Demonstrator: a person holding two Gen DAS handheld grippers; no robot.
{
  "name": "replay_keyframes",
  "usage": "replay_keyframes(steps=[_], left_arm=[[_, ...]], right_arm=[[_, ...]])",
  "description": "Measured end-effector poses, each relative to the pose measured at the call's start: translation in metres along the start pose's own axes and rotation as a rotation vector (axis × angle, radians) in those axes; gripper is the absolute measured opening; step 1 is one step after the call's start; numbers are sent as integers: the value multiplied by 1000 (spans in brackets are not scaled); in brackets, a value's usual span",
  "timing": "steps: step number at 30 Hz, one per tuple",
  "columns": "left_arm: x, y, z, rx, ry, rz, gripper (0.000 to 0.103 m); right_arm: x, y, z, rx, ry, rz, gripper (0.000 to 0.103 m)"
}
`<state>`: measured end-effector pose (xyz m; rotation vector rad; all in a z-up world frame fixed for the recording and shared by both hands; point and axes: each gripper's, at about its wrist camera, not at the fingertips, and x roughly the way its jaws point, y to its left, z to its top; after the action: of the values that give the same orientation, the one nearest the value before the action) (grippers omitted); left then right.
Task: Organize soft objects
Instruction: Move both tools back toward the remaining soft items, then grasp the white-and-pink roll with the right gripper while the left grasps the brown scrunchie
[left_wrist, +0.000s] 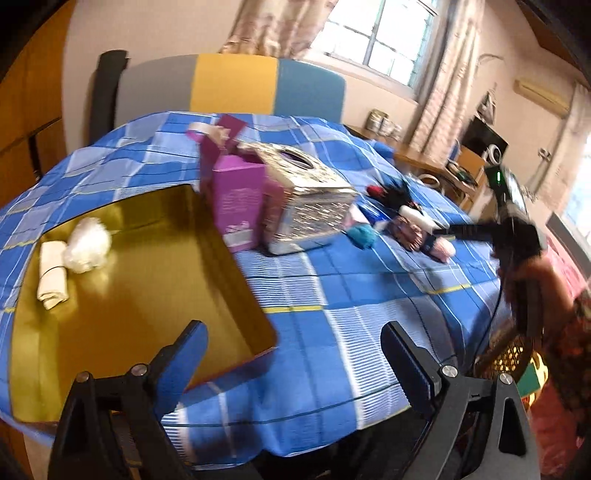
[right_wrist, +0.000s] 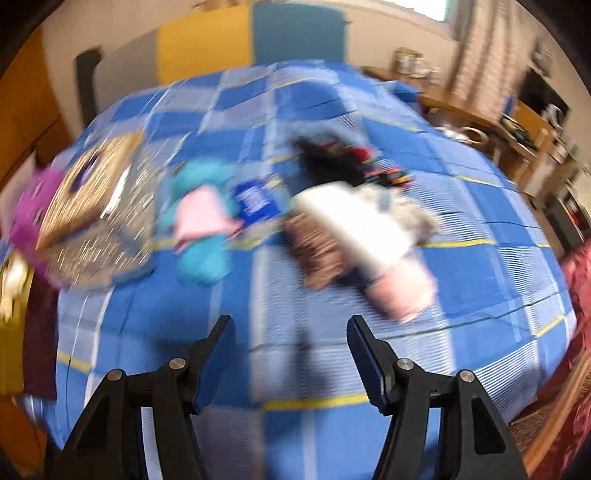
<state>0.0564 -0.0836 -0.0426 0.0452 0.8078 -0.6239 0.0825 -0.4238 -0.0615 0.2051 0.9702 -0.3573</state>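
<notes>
A gold tray (left_wrist: 155, 295) lies at the left of the table and holds a rolled cream cloth (left_wrist: 53, 275) and a white fluffy ball (left_wrist: 88, 244). A pile of soft things lies at the right: a white roll (right_wrist: 354, 229), a pink piece (right_wrist: 400, 290), a brown patterned piece (right_wrist: 317, 254), a teal fluffy thing (right_wrist: 201, 258), a light pink cloth (right_wrist: 201, 218) and black items (right_wrist: 332, 158). My left gripper (left_wrist: 293, 354) is open and empty over the tray's near corner. My right gripper (right_wrist: 291, 347) is open and empty just before the pile; it also shows in the left wrist view (left_wrist: 443, 230).
A blue checked cloth (left_wrist: 332, 295) covers the table. A silver patterned tissue box (left_wrist: 310, 206) and an open magenta box (left_wrist: 240, 199) stand mid-table. A blue packet (right_wrist: 256, 201) lies in the pile. A chair (left_wrist: 236, 85) stands behind. The right wrist view is blurred.
</notes>
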Motion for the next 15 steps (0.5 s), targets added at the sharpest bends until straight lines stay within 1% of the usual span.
replay_keyframes(steps=[3, 4, 5, 6, 7, 10, 12, 13, 15], left_arm=[[11, -16, 2, 27, 27, -13, 95], [15, -20, 2, 33, 40, -15, 95], [18, -23, 2, 37, 50, -20, 95], [20, -27, 2, 44, 60, -24, 95], [23, -32, 3, 64, 68, -20, 95], [24, -37, 2, 98, 76, -3, 95], [25, -37, 1, 104, 83, 4, 95], [27, -37, 1, 105, 88, 6, 95], [31, -37, 1, 105, 96, 14, 95]], right_arm=[[-8, -30, 19, 55, -58, 13, 64], [-9, -36, 24, 61, -73, 14, 67], [-8, -42, 29, 63, -89, 16, 72], [-5, -49, 36, 62, -100, 26, 74], [-1, -53, 42, 64, -101, 34, 75], [25, -64, 62, 79, -83, 74, 76], [42, -66, 68, 86, -51, 91, 76], [49, -66, 68, 90, -41, 86, 75], [61, -65, 69, 81, -35, 88, 75]])
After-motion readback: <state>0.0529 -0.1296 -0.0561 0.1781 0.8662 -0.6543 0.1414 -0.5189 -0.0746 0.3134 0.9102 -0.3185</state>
